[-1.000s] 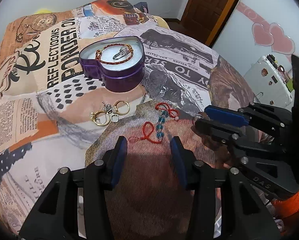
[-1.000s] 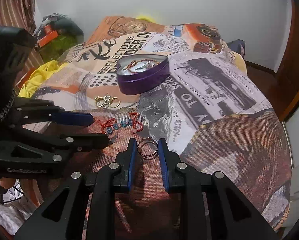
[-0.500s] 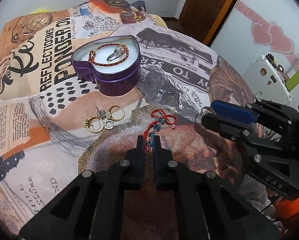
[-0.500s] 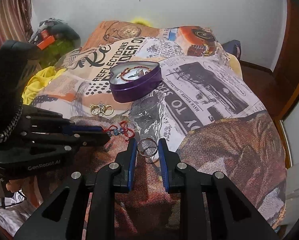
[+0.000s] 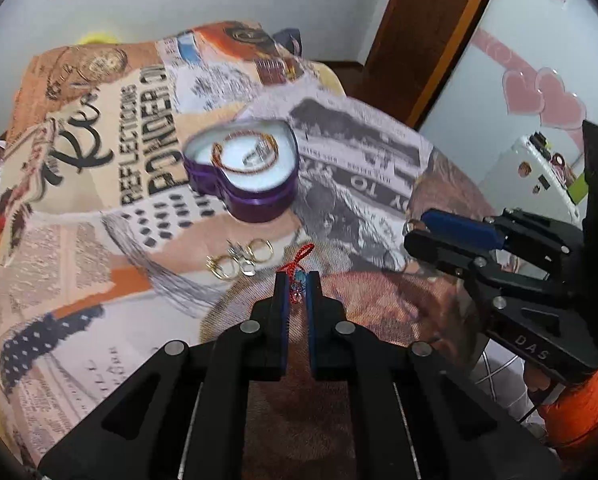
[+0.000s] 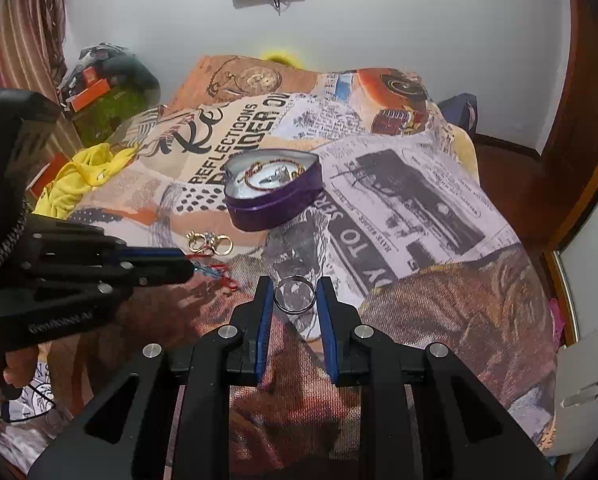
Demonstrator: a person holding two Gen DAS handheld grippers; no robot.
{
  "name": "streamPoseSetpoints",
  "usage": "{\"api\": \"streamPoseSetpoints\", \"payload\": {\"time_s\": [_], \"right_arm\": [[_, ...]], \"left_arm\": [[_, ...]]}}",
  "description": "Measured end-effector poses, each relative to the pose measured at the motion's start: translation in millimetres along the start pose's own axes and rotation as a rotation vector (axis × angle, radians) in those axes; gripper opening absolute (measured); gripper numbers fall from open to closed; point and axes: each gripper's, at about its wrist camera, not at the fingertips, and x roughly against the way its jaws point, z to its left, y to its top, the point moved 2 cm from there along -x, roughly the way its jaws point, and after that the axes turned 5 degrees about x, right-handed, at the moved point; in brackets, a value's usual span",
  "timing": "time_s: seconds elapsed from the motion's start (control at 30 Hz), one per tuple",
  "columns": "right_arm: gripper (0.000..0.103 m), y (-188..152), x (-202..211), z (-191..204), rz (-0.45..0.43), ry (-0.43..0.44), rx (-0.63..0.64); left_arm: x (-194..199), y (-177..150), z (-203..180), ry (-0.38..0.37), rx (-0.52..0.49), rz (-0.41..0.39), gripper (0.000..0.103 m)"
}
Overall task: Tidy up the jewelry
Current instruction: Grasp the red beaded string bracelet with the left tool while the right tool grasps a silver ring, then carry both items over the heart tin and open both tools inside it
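My left gripper is pinching the red bracelet with the blue beads. Its fingers are pressed together on it, and a red loop sticks out past the tips. My right gripper is pinching a silver ring between its pads.

The purple heart box is straight ahead of my left gripper and a little to its left, farther up the blanket. The gold earrings lie between, just left of my fingertips. From my right gripper the box is also ahead and to the left. I think my left hand is nearer the box, so it should go first. The bracelet hangs long, so I must lower it in slowly.
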Motion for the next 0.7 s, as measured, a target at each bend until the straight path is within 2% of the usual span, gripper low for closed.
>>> {"api": "streamPoseSetpoints", "payload": {"time_s": [0.3, 0.7], "right_arm": [[0.020, 18, 11, 5, -0.047, -0.009, 0.011], [0.020, 46, 18, 10, -0.113, -0.020, 0.031]], "left_arm": [[41, 16, 0, 0.011, -0.010, -0.115, 0.006], [67, 40, 3, 0.026, -0.010, -0.216, 0.006]]}}
